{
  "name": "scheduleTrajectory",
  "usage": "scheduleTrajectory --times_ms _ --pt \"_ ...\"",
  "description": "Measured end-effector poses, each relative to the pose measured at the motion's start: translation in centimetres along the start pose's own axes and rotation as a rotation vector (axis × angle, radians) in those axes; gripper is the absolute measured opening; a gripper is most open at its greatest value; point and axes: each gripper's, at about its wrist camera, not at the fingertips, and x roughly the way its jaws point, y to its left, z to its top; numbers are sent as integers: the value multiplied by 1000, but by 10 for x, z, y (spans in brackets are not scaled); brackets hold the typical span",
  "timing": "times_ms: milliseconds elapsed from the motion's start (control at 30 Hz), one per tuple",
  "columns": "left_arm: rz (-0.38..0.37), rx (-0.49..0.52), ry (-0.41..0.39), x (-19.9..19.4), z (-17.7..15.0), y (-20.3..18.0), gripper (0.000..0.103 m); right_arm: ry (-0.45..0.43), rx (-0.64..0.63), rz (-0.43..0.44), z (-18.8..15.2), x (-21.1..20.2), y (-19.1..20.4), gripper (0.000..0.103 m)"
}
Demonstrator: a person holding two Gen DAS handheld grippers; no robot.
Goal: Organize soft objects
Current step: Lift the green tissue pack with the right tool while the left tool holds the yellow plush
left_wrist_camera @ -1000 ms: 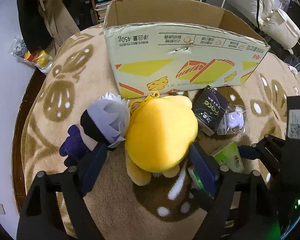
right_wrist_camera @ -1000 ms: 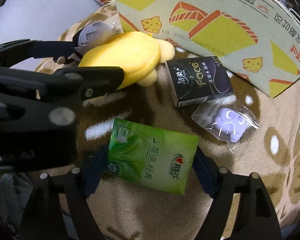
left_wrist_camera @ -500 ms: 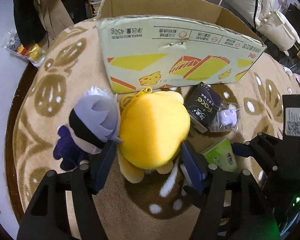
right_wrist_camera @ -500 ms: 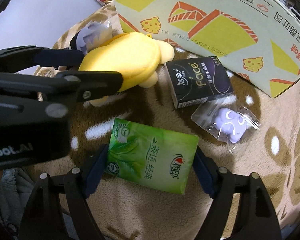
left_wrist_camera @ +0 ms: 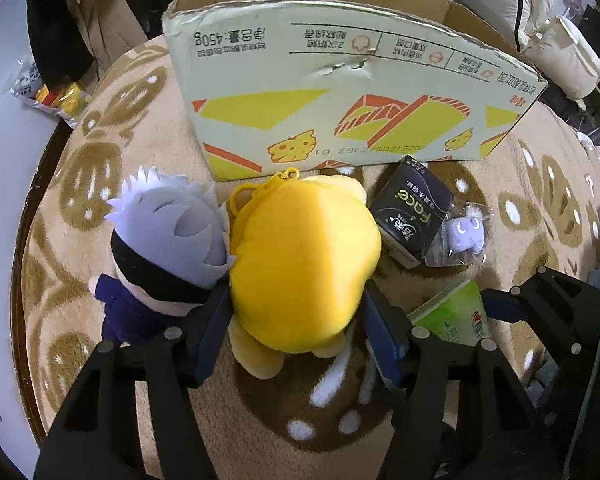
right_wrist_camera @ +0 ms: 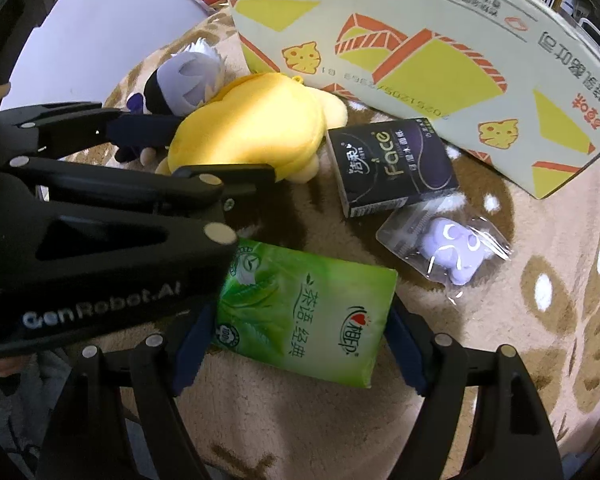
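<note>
My left gripper (left_wrist_camera: 296,332) is shut on the yellow plush toy (left_wrist_camera: 304,264), its pads pressing both sides; the toy also shows in the right wrist view (right_wrist_camera: 252,136). A grey-haired doll in dark blue (left_wrist_camera: 164,248) leans against the toy's left side. My right gripper (right_wrist_camera: 300,348) is shut on the green tissue pack (right_wrist_camera: 304,312), which lies on the rug; it also shows in the left wrist view (left_wrist_camera: 452,312). The open cardboard box (left_wrist_camera: 340,96) stands just behind the toys.
A black tissue box (right_wrist_camera: 388,164) and a bagged purple figure (right_wrist_camera: 448,252) lie on the brown patterned rug (right_wrist_camera: 520,360) in front of the cardboard box. Clothes and a snack bag (left_wrist_camera: 56,92) lie beyond the rug's left edge.
My left gripper has moved forward and closed its fingers onto the yellow plush toy. My right gripper has stayed on the green tissue pack.
</note>
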Motion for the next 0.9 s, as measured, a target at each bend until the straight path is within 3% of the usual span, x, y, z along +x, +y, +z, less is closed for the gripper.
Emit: scheduleTrajectory --times_ms 533,700,900 --pt "-43 -22 25 -22 -15 -6 62 -47 73 -31 -10 -29 -30 83" --pt "-47 -10 73 -14 -19 -11 63 -65 92 -45 -11 -38 -40 83" --pt "-36 -9 70 -11 -20 -13 62 -60 90 -54 -19 -43 -46 83"
